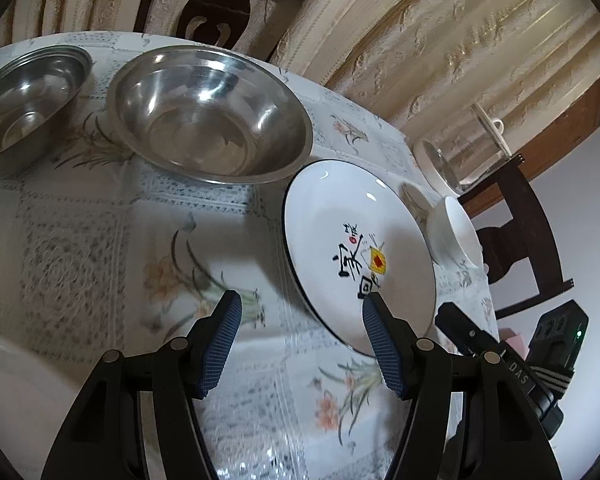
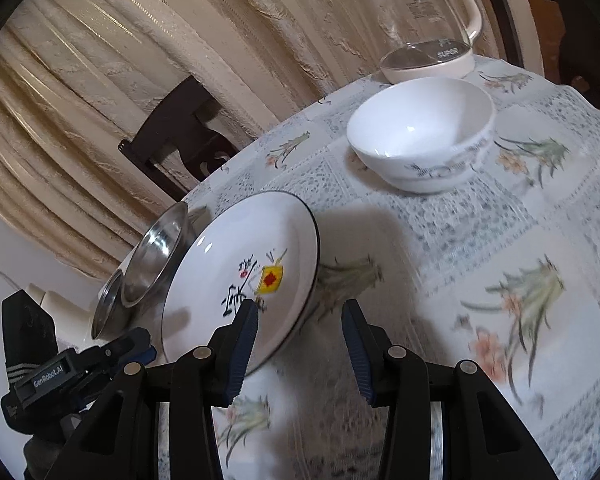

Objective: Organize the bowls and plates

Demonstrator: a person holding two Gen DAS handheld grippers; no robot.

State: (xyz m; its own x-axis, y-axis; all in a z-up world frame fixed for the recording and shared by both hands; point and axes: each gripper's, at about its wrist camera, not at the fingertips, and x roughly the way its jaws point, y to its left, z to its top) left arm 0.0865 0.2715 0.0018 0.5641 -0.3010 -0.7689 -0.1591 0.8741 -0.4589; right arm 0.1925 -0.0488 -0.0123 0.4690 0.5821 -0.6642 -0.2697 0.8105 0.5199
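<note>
A white plate (image 1: 352, 248) with a dark rim and painted characters lies on the flowered tablecloth; the right wrist view shows this plate (image 2: 244, 272) at centre left. My left gripper (image 1: 300, 308) is open, its right finger overlapping the plate's near edge. My right gripper (image 2: 300, 316) is open too, its left finger in front of the plate's edge. A large steel bowl (image 1: 212, 116) and a smaller steel bowl (image 1: 28, 100) sit beyond. A white ceramic bowl (image 2: 420, 132) stands further back; the left wrist view shows that bowl (image 1: 456, 232) right of the plate.
A glass kettle (image 2: 428, 44) on a white base stands at the table's far edge. Dark wooden chairs (image 2: 180, 136) and beige curtains surround the round table. Something white (image 1: 16, 392) fills the lower left of the left view. The other gripper (image 2: 80, 368) shows at lower left.
</note>
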